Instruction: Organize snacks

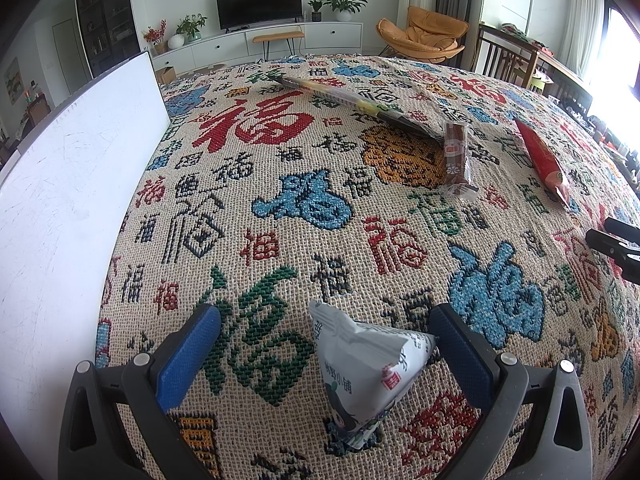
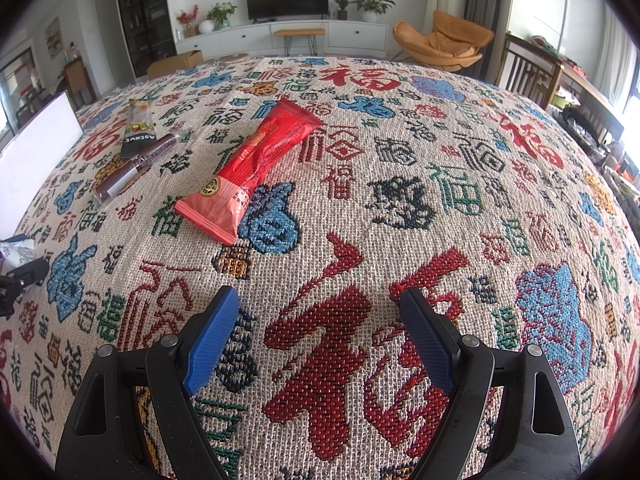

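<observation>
A white-grey snack pouch (image 1: 366,364) lies on the patterned cloth between the open fingers of my left gripper (image 1: 324,324), close to the right pad, not gripped. Farther off lie a long dark packet (image 1: 352,100), a brown bar (image 1: 456,156) and a red packet (image 1: 542,156). In the right wrist view my right gripper (image 2: 318,300) is open and empty above the cloth. The red packet (image 2: 256,172) lies ahead to its left, with the brown bar (image 2: 132,170) and the dark packet (image 2: 138,130) beyond. The pouch's edge (image 2: 16,252) shows at far left.
A white tray or board (image 1: 76,184) stands along the left side of the table; it also shows in the right wrist view (image 2: 36,148). The woven cloth (image 1: 280,208) covers the table. Chairs (image 2: 528,68) stand at the right edge. The right gripper's tip (image 1: 616,244) shows at right.
</observation>
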`<action>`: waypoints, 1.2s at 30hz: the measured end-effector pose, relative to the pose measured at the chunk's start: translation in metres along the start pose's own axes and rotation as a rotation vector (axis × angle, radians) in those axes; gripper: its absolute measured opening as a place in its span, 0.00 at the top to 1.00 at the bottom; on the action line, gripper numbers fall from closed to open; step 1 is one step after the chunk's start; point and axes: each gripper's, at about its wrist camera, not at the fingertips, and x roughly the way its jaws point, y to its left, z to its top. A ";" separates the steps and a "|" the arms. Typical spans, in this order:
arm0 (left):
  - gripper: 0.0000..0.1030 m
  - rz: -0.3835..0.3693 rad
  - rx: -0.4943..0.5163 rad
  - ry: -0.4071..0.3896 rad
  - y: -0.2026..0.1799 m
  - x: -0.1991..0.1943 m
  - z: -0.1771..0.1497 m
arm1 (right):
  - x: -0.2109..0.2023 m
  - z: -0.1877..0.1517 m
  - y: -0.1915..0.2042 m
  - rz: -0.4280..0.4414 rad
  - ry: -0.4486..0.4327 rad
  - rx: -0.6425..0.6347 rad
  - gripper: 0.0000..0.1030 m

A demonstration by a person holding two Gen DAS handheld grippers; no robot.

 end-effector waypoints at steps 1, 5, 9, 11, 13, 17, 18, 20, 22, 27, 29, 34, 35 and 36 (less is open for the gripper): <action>0.00 0.000 0.000 0.000 0.000 0.000 0.000 | 0.000 0.000 0.000 0.000 0.000 0.000 0.17; 0.00 0.000 0.000 0.000 0.000 0.000 0.000 | 0.001 0.000 -0.002 0.000 0.000 0.000 0.17; 0.00 0.000 0.000 0.000 0.000 0.000 0.000 | 0.000 0.000 -0.001 0.000 0.000 0.000 0.17; 0.00 0.000 0.000 0.000 0.000 0.000 0.000 | 0.001 0.000 -0.002 0.000 0.000 0.000 0.17; 0.00 0.000 0.000 0.000 0.000 0.000 0.000 | 0.001 0.000 -0.002 0.000 0.000 0.000 0.17; 0.00 0.000 0.000 0.000 0.000 0.000 0.000 | 0.001 0.000 -0.002 0.000 0.000 0.000 0.17; 0.00 0.000 0.000 0.000 0.000 0.000 0.000 | 0.000 0.000 -0.001 0.001 0.000 0.000 0.17; 0.00 0.000 0.000 0.000 0.000 0.000 0.000 | 0.000 0.000 -0.001 0.000 0.000 0.000 0.17; 0.00 -0.001 -0.001 0.000 0.000 0.000 0.000 | 0.001 0.000 -0.002 -0.001 0.000 0.000 0.17; 0.00 -0.055 0.029 0.097 0.005 -0.004 0.002 | 0.000 0.012 -0.007 0.069 0.110 -0.009 0.18; 0.00 -0.161 -0.031 0.160 0.019 -0.014 0.003 | -0.004 0.025 -0.016 0.158 0.182 0.062 0.18; 0.00 -0.340 -0.209 0.141 0.050 -0.044 0.006 | -0.005 0.068 -0.029 0.219 0.258 0.208 0.18; 0.00 -0.335 -0.191 0.131 0.047 -0.048 0.007 | -0.002 0.073 -0.034 0.242 0.279 0.245 0.18; 0.00 -0.327 -0.165 0.123 0.043 -0.052 0.008 | 0.000 0.077 -0.042 0.282 0.296 0.304 0.18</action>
